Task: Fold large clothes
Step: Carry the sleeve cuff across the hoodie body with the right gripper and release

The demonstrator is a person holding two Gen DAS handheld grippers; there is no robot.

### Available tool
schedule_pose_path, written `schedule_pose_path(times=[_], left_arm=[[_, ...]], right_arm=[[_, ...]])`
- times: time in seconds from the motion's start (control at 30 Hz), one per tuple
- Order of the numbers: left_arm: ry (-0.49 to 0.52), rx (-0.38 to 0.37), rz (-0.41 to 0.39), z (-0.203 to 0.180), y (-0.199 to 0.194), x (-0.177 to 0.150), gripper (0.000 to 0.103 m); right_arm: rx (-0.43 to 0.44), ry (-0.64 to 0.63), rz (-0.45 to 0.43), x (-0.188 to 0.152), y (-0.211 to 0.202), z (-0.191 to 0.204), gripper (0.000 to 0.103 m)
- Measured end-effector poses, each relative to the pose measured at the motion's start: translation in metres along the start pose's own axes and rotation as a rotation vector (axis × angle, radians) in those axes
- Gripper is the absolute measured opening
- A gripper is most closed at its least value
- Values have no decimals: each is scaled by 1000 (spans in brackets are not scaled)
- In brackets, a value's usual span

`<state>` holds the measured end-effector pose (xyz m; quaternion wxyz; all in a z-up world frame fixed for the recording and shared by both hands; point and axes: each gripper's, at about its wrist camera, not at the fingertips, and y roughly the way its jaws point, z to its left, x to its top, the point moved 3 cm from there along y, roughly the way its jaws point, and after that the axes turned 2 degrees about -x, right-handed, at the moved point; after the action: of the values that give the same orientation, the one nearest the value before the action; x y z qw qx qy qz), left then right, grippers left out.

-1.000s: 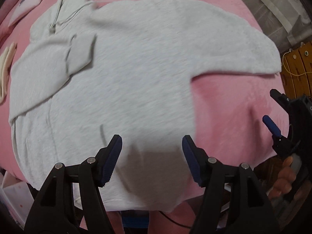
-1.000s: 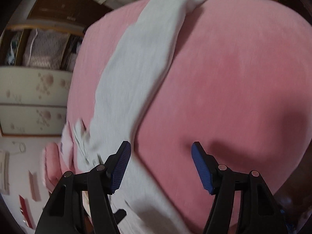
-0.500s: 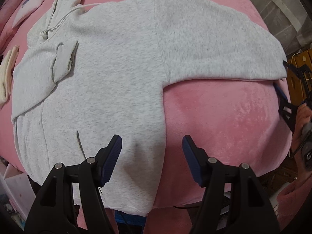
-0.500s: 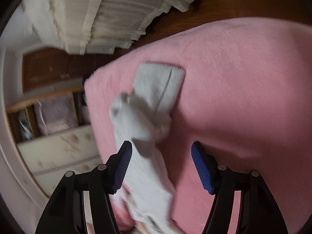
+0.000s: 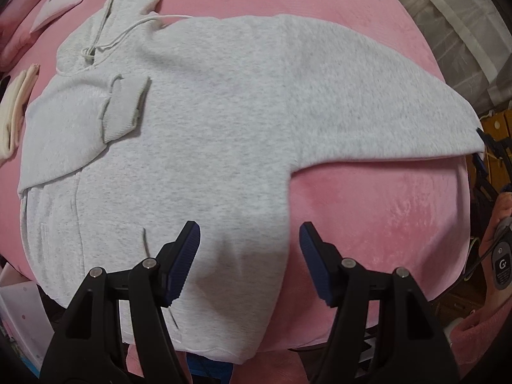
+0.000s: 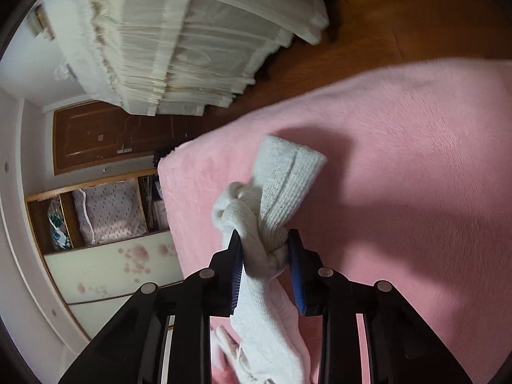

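A light grey hoodie (image 5: 204, 134) lies flat on the pink blanket (image 5: 377, 211). One sleeve is folded across its chest, cuff (image 5: 124, 108) up; the other sleeve (image 5: 377, 105) stretches to the right edge. My left gripper (image 5: 249, 249) hangs open above the hoodie's lower right side, touching nothing. My right gripper (image 6: 265, 249) is closing its jaws on the bunched cuff of the outstretched sleeve (image 6: 272, 198); the pads press the fabric and lift it off the blanket. In the left wrist view the right gripper (image 5: 486, 147) shows only partly at the far right.
Pillows (image 5: 48, 3) and a folded cream cloth (image 5: 12, 112) lie at the blanket's far left. A curtain (image 6: 192, 32), a wooden floor (image 6: 416, 25), a brown door (image 6: 112, 131) and a shelf (image 6: 102, 211) stand beyond the bed. A person's hand (image 5: 499, 243) is at the right.
The right gripper moved along the sleeve to its cuff, closed on it and raised it. The left gripper drifted a little over the hoodie and stayed open.
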<state>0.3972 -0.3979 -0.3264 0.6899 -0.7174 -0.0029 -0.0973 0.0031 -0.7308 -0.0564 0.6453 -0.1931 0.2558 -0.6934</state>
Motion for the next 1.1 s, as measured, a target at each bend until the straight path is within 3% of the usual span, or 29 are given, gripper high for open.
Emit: schedule_pose_path(times=[0.1, 0.27, 0.43, 0.6, 0.8, 1.0, 1.1], left_arm=[[-15, 11, -29, 29, -7, 3, 62], [-79, 25, -79, 100, -21, 10, 62], [-159, 6, -126, 182, -31, 20, 62], [-201, -12, -147, 267, -45, 32, 62], [-203, -54, -130, 351, -50, 46, 62], [-166, -88, -107, 394, -34, 53, 62], [-153, -95, -85, 394, -20, 55, 62]], right_arm=[[5, -138, -67, -21, -28, 50, 25], [47, -428, -162, -83, -61, 171, 25], [111, -693, -215, -179, -67, 288, 25], [146, -836, -216, -289, -41, 369, 25], [72, -969, -131, -419, 31, 413, 25], [-136, -1207, -31, -540, 119, 391, 25], [-252, -1308, 39, -582, 159, 369, 25]])
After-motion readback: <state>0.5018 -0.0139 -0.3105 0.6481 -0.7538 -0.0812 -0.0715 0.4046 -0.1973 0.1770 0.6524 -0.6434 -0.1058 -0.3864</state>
